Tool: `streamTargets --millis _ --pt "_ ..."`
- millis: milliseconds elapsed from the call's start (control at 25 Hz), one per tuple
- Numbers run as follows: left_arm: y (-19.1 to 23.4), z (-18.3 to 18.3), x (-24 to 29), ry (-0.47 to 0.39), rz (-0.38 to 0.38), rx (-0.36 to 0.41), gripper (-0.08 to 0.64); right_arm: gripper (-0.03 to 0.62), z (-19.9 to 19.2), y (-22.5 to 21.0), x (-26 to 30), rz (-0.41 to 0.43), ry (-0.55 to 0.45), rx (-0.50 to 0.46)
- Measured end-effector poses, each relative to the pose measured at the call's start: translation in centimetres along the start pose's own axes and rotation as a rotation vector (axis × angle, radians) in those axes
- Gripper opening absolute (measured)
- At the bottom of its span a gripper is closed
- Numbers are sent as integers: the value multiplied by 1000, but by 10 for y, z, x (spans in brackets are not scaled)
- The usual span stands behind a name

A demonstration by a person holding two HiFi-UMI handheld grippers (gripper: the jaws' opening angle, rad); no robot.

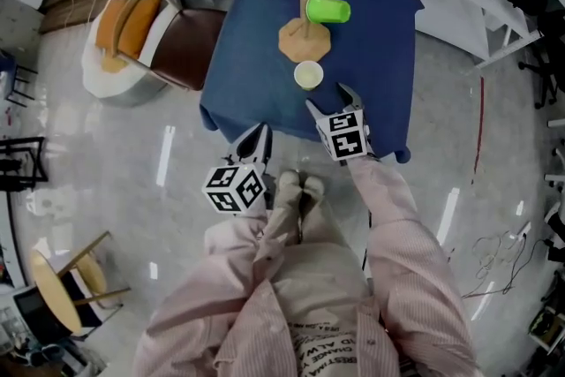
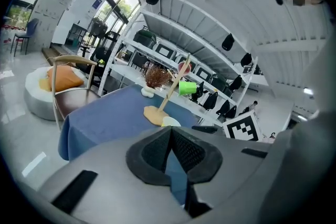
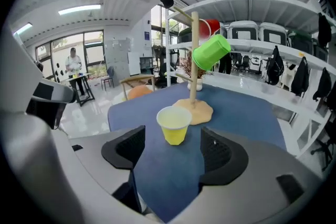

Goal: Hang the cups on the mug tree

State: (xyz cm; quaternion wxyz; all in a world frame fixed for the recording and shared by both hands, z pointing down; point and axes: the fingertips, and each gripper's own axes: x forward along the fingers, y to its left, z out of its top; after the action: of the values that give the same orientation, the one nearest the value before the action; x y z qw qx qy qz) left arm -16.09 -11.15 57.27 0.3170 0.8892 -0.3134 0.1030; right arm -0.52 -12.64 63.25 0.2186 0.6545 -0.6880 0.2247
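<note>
Yellow cup (image 3: 174,124) stands beside the mug tree (image 3: 194,68) base, a green cup (image 3: 211,52) hanging above. Right gripper (image 3: 173,145) gapes empty nearby; left gripper (image 2: 170,136) is clenched, empty.

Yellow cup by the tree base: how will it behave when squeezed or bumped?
The yellow cup looks thin-walled and empty: probably light, and likely to flex under a hard squeeze. It is narrower at the base than the rim, so a nudge may tip it.

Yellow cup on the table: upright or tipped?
Upright. The yellow cup stands on its base on the blue tablecloth, rim up.
</note>
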Motion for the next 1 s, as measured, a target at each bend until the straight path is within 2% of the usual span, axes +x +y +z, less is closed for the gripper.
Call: streamTargets --millis 320,480,720,1000 --pt "10 -11 26 27 -14 -8 -2 322 -20 2 40 28 -9 79" --pt "17 -14 38 31 -17 -12 -2 322 -20 1 56 31 -24 70" --pt "24 -17 54 40 -17 -16 -2 322 -18 3 75 41 -14 -12" --pt "28 -18 65 43 -14 -25 -2 322 -10 0 90 56 -28 -4"
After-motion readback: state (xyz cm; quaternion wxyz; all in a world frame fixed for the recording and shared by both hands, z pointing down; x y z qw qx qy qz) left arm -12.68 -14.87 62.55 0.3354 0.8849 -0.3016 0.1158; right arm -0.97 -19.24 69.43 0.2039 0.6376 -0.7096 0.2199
